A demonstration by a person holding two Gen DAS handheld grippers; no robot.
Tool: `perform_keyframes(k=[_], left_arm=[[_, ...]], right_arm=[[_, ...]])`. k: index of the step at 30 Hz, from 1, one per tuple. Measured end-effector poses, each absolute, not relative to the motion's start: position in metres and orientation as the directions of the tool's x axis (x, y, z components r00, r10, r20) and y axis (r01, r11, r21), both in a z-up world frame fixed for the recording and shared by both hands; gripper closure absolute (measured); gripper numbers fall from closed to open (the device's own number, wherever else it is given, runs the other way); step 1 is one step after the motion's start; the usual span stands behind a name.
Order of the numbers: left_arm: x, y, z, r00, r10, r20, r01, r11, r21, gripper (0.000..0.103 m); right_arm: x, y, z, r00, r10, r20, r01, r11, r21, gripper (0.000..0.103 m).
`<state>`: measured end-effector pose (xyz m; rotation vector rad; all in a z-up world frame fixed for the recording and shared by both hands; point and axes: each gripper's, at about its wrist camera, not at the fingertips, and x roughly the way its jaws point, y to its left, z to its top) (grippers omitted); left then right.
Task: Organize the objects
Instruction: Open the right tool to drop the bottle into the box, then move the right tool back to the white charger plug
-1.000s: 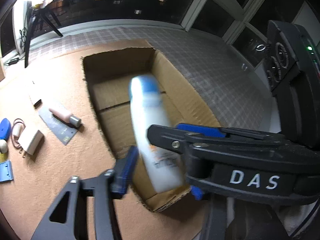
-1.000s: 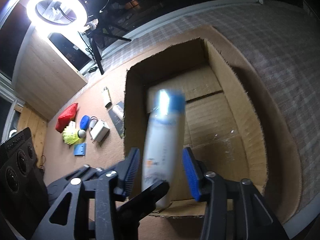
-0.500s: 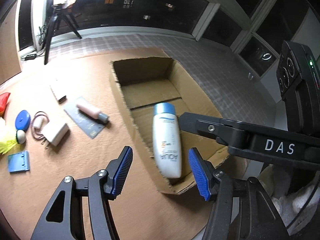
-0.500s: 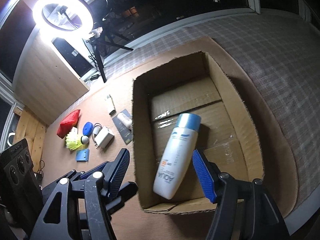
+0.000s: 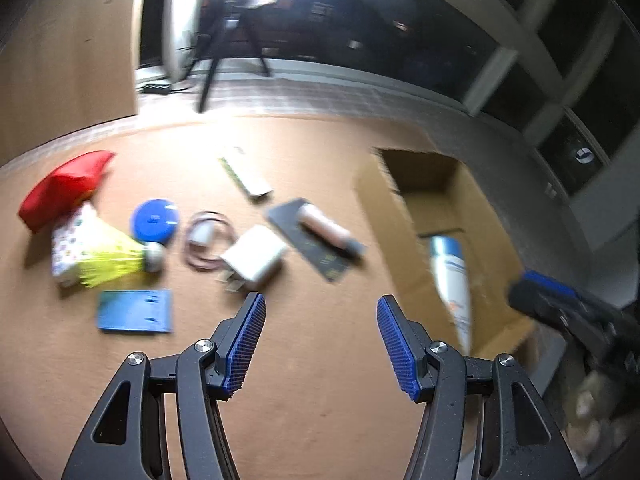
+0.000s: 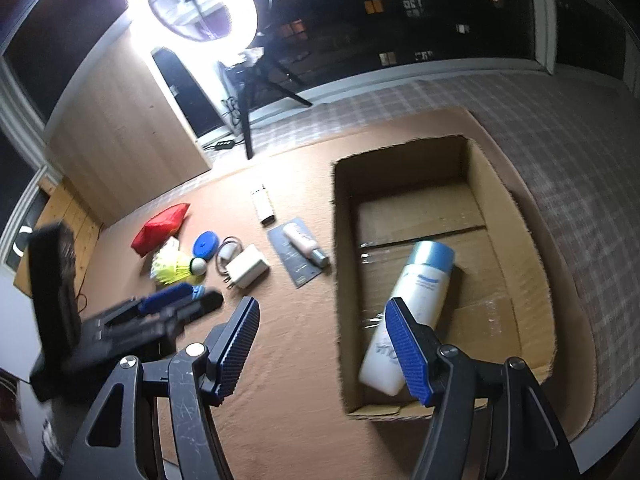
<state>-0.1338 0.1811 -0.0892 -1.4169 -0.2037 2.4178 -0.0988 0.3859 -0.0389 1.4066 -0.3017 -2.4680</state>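
An open cardboard box [image 6: 504, 208] stands on the brown mat, with a white bottle with a blue cap [image 6: 416, 300] lying inside it; box [image 5: 424, 168] and bottle [image 5: 452, 272] also show in the left wrist view. My right gripper [image 6: 320, 344] is open and empty above the box's near left edge. My left gripper [image 5: 320, 340] is open and empty over bare mat, left of the box. It appears blurred in the right wrist view [image 6: 176, 300]. Loose items lie left of the box: a white charger [image 5: 256, 256], a pink tube [image 5: 324, 228] on a dark card, a blue card [image 5: 136, 312].
Further left lie a yellow shuttlecock [image 5: 108, 260], a blue round lid [image 5: 154, 220], a coiled cable [image 5: 206, 240], a red pouch [image 5: 64, 188] and a white stick [image 5: 246, 174]. A ring light on a tripod [image 6: 192, 4] stands behind the mat. Checked carpet [image 6: 580, 128] lies right of the box.
The bottle was let go and now lies in the box. The left gripper has swung left, away from the box, toward the loose items. The right gripper has pulled back a little.
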Motion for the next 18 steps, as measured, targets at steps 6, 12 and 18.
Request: perform_keyframes(k=[6, 12, 18], left_arm=[[-0.165, 0.149, -0.096, -0.461, 0.310, -0.831, -0.138, -0.951, -0.278, 0.041], [-0.196, 0.156, -0.114, -0.424, 0.309, -0.851, -0.137, -0.951, -0.277, 0.041], [-0.220, 0.169, -0.135, -0.394, 0.340, -0.854, -0.122, -0.940, -0.318, 0.042]], right_arm=[[-0.090, 0.375, -0.043, -0.459, -0.362, -0.811, 0.160, -0.932, 0.326, 0.041], [-0.084, 0.378, -0.047, -0.449, -0.358, -0.819, 0.144, -0.933, 0.329, 0.041], [-0.082, 0.389, -0.054, -0.441, -0.346, -0.828, 0.112, -0.937, 0.331, 0.041]])
